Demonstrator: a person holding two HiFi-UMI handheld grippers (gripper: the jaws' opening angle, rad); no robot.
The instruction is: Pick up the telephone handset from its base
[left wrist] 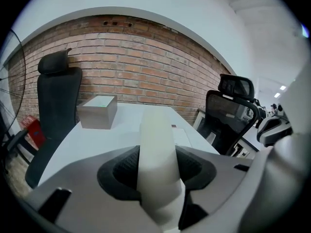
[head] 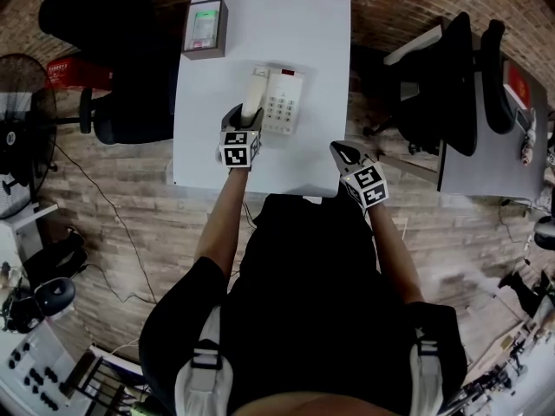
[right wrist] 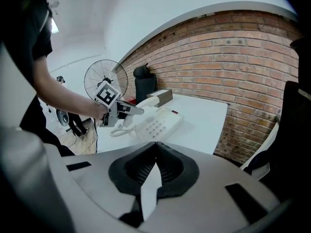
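Clamping its jaws around the handset [head: 254, 89] so it'll lift clear of the base [head: 284, 102], left gripper [head: 244, 120] does the work while right gripper [head: 341, 152] just hangs shut and empty.

Cream handset [head: 253, 94], white table [head: 299, 24], red-brick wall [left wrist: 146, 67], black chair [left wrist: 56, 101]

Head view steeply down, gripper views along jaws, sharing table [head: 303, 24]

No readable text, telephone keypad [head: 279, 109] too small, box label [head: 205, 26] blurred
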